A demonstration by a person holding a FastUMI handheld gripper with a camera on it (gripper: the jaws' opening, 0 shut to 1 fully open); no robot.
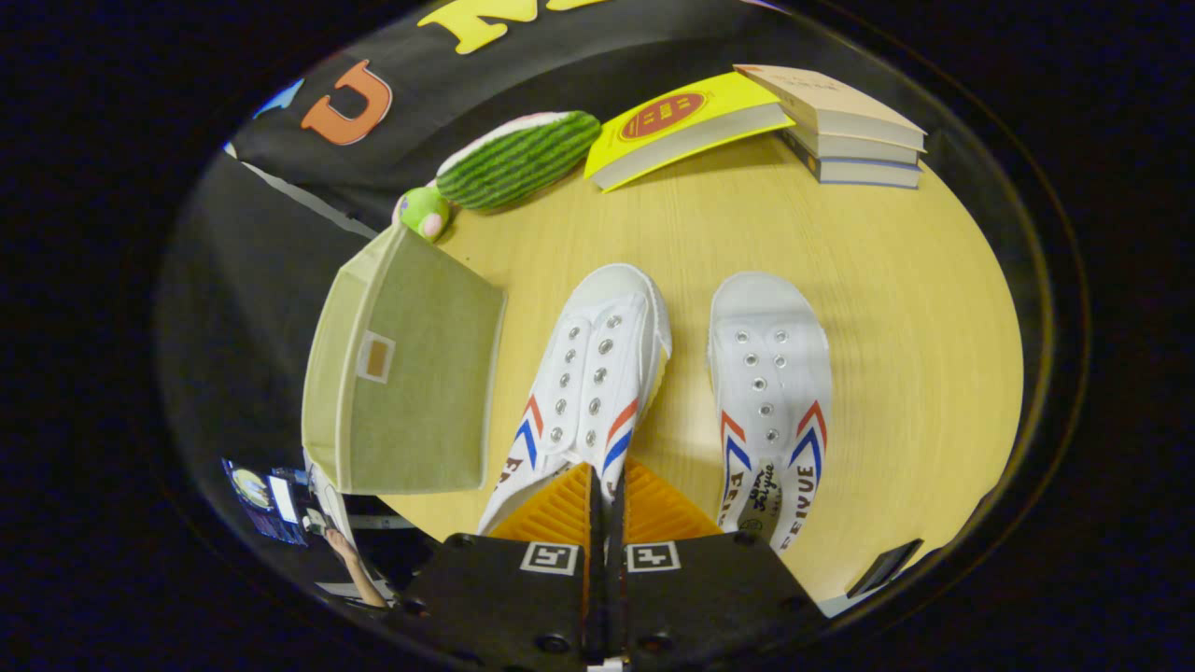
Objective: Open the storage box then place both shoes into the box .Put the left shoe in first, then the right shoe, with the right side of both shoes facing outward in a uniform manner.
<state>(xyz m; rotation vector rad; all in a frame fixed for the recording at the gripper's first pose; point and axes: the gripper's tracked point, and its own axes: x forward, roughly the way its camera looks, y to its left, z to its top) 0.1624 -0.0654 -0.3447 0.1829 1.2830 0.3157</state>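
Two white canvas shoes with red and blue stripes lie side by side on the wooden table (pixel 887 308), toes pointing away from me. The left-hand shoe (pixel 583 373) is tilted onto its side, and its heel collar runs in between my fingers. My gripper (pixel 605 474) is shut on that collar, with both fingers pressed together. The right-hand shoe (pixel 770 392) lies flat just right of the fingers, untouched. A pale green fabric storage box (pixel 411 373) stands left of the shoes at the table's edge. It shows a panel with a small brown tab, and no opening is visible.
Beyond the shoes lie a watermelon-patterned plush (pixel 518 157) with a small green toy (pixel 423 211), a yellow book (pixel 686 121) and a stack of three books (pixel 845 126). A dark flat object (pixel 882 565) sits at the near right table edge.
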